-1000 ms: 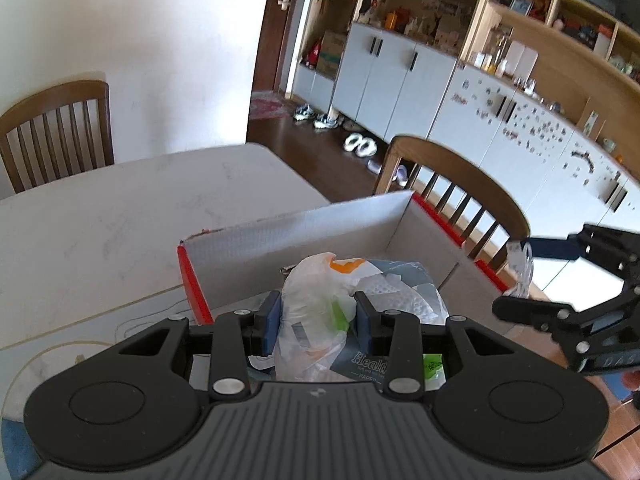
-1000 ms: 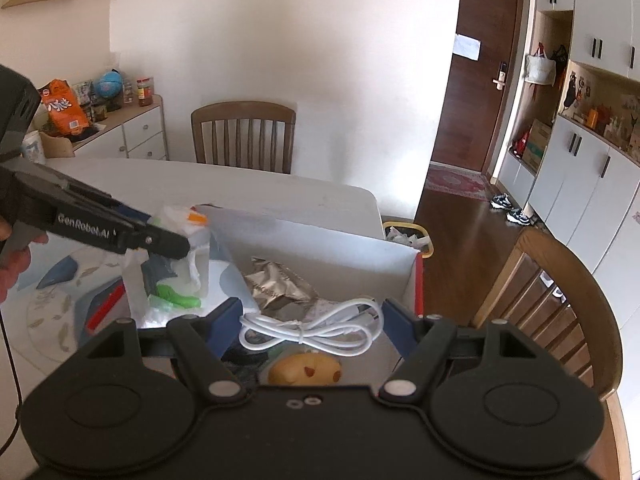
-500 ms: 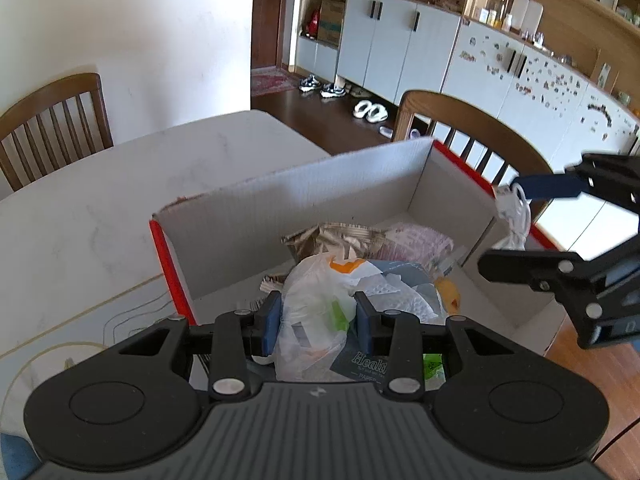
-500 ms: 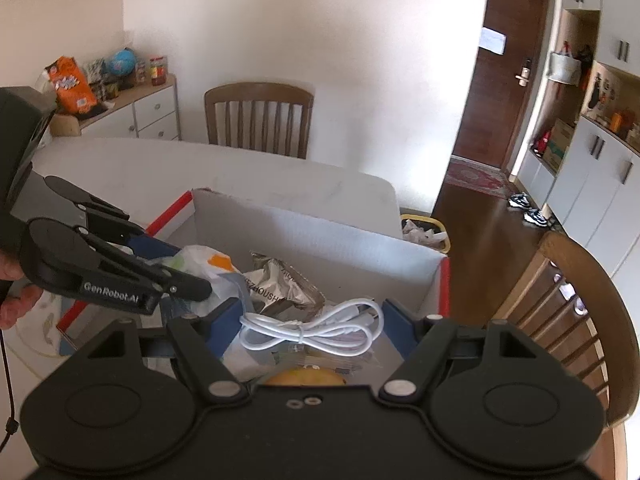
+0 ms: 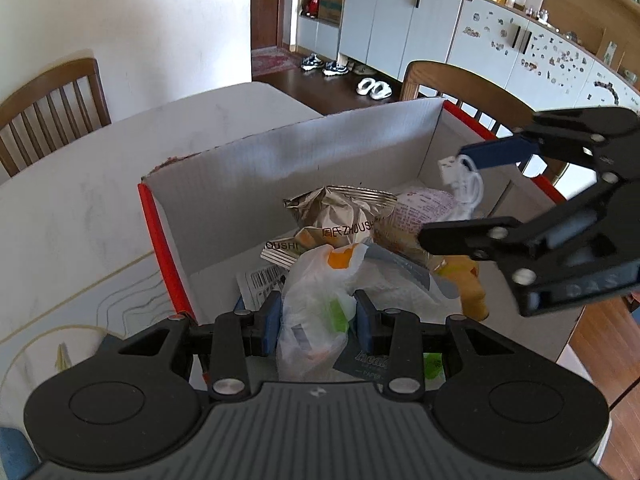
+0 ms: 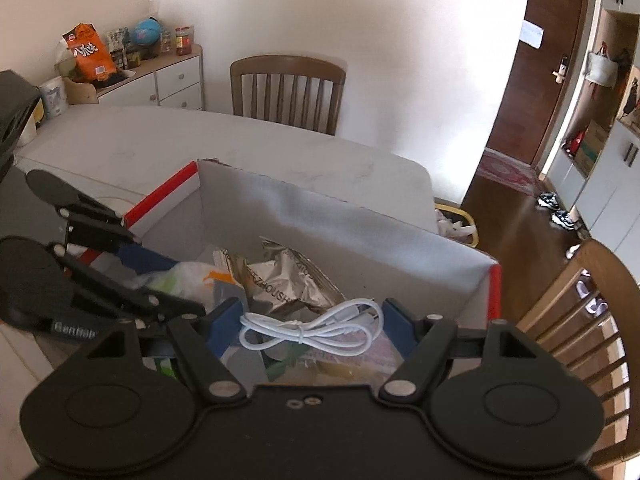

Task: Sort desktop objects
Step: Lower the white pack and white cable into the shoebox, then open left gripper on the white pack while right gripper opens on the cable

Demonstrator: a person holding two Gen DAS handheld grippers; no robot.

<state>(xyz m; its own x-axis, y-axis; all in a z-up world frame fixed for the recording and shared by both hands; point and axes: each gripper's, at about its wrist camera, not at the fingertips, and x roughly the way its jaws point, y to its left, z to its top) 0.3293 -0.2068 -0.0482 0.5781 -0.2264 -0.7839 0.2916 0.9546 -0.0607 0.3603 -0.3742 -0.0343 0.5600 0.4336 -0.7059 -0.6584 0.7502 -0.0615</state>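
Observation:
A white cardboard box (image 5: 280, 168) with red edges stands open on the pale table. My left gripper (image 5: 316, 316) is shut on a white plastic bag (image 5: 320, 280) of small items and holds it low inside the box's near end. In the right wrist view the same bag (image 6: 188, 276) sits between the left gripper's (image 6: 186, 286) jaws. My right gripper (image 6: 312, 320) is shut, with its jaws wide, on a coiled white cable (image 6: 312, 326) above the box (image 6: 320, 224). The left wrist view shows the right gripper (image 5: 444, 196) over the box's right side, the cable (image 5: 466, 184) hanging from it.
A crumpled silver snack packet (image 5: 344, 212), a pink-printed pack (image 5: 424, 208) and a yellow item (image 5: 468, 280) lie in the box. Wooden chairs (image 6: 288, 88) (image 5: 452, 84) stand at the table's (image 6: 160, 140) far and right sides. A small bin (image 6: 456, 220) sits on the floor.
Both grippers have sunk toward the box with their loads. The bag now hangs inside the box, and the right gripper with the cable has come in over the right wall.

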